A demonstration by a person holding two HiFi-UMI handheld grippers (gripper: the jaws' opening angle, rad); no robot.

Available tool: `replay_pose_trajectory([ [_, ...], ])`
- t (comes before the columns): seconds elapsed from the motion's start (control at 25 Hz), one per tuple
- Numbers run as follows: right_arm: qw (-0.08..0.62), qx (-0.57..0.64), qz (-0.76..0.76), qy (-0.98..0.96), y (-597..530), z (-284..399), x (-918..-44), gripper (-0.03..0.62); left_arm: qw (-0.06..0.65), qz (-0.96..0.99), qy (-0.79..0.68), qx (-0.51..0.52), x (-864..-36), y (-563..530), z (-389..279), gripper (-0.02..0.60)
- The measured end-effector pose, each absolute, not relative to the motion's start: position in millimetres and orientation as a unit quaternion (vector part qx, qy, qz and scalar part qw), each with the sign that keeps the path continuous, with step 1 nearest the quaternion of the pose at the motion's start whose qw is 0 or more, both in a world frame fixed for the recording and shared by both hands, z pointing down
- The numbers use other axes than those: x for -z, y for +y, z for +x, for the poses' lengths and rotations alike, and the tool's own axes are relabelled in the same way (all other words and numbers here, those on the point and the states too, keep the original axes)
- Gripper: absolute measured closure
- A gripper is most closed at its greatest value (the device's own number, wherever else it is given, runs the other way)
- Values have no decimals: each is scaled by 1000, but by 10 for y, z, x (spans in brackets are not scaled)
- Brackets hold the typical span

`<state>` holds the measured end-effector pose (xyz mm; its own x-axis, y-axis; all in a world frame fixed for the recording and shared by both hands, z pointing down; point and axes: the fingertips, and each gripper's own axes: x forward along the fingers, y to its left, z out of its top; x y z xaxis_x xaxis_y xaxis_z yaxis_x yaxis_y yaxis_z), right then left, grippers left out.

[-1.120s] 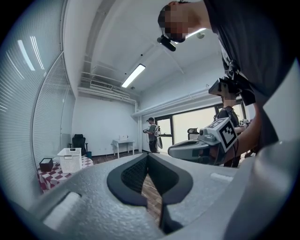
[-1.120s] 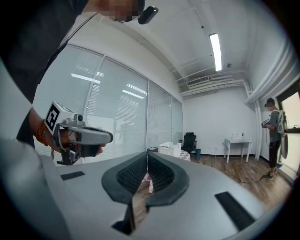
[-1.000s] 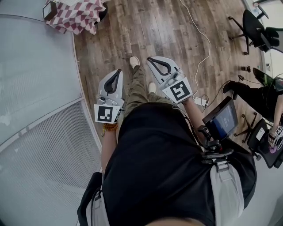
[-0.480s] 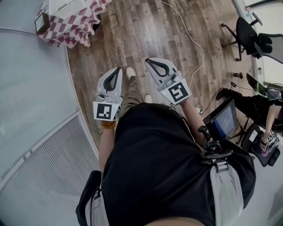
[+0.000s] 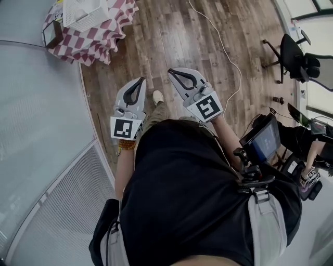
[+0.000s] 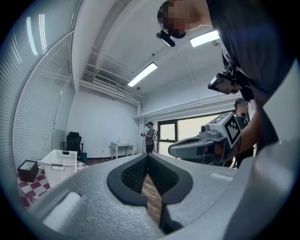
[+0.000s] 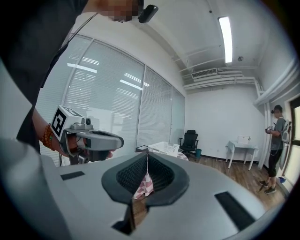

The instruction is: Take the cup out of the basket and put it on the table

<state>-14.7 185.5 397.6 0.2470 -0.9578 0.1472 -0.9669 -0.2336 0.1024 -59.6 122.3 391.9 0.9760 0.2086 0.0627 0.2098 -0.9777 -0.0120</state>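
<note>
Head view, looking down: person (image 5: 197,197) holds left tongs (image 5: 139,83) & right tongs (image 5: 174,72) out front over wood floor (image 5: 203,41), both pressed together, nothing in them. White basket (image 5: 83,11) sits on checked-cloth bench (image 5: 112,36), well ahead, upper left. Cup not visible, presumably inside basket. Step looks like approach. Next: reach bench, spread tongs, dip into basket.

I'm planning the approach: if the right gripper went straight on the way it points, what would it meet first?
The right gripper would probably meet the checkered tablecloth under the white basket; only wooden floor lies between, though depth is unclear.
</note>
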Motion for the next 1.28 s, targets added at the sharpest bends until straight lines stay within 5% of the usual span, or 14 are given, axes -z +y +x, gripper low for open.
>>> replay_pose_trajectory([
  [0.48, 91, -44, 783, -614, 1017, 619, -4116, 582, -15, -995, -96, 38, -4108, 401, 20, 575],
  [1.28, 67, -81, 708, -699, -518, 2903, -4382, 582, -18, -995, 36, 95, -4133, -769, 1879, 575],
])
